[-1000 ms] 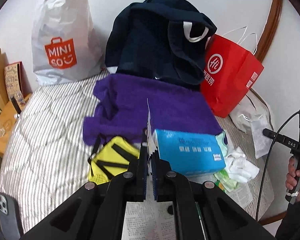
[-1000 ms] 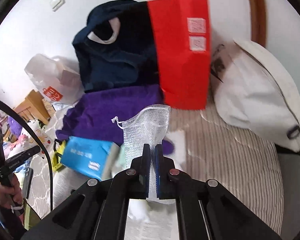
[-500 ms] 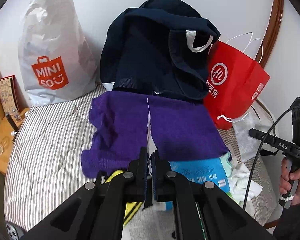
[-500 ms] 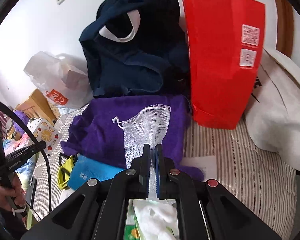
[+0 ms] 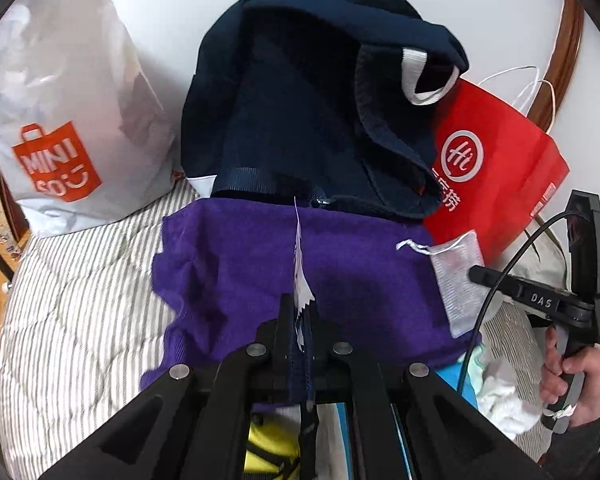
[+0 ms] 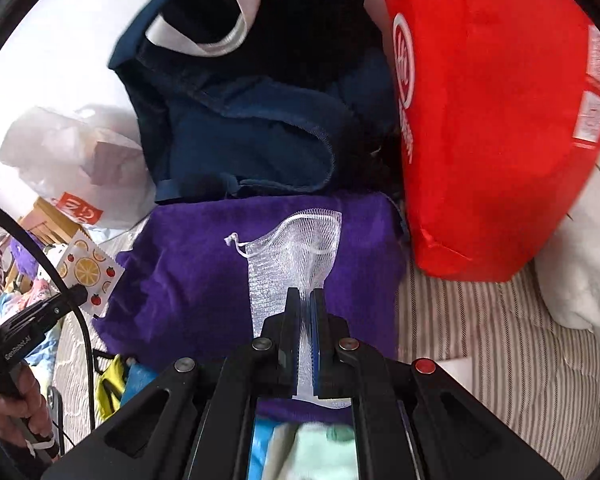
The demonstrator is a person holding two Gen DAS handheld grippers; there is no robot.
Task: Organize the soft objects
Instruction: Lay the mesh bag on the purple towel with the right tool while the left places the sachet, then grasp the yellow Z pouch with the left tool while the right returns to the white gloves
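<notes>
My left gripper (image 5: 300,300) is shut on a thin white packet (image 5: 299,256), seen edge-on, above a purple towel (image 5: 236,272). My right gripper (image 6: 305,294) is shut on a white mesh drawstring pouch (image 6: 296,252) and holds it over the same purple towel (image 6: 188,276). The pouch (image 5: 456,276) and the right gripper also show in the left wrist view at the towel's right edge. A dark navy bag (image 5: 312,120) stands open behind the towel against the wall; it also shows in the right wrist view (image 6: 252,120).
A red paper bag (image 6: 492,128) stands right of the navy bag, a white Miniso bag (image 5: 68,128) to its left. A white pillow (image 6: 580,272) lies at the right. A blue pack (image 6: 136,380), yellow item (image 5: 272,456) and tissues (image 5: 500,392) lie near the front of the striped bed (image 5: 72,320).
Both grippers have moved forward toward the navy bag with their items held. The towel and bags loom larger; the blue pack has slid below the fingers.
</notes>
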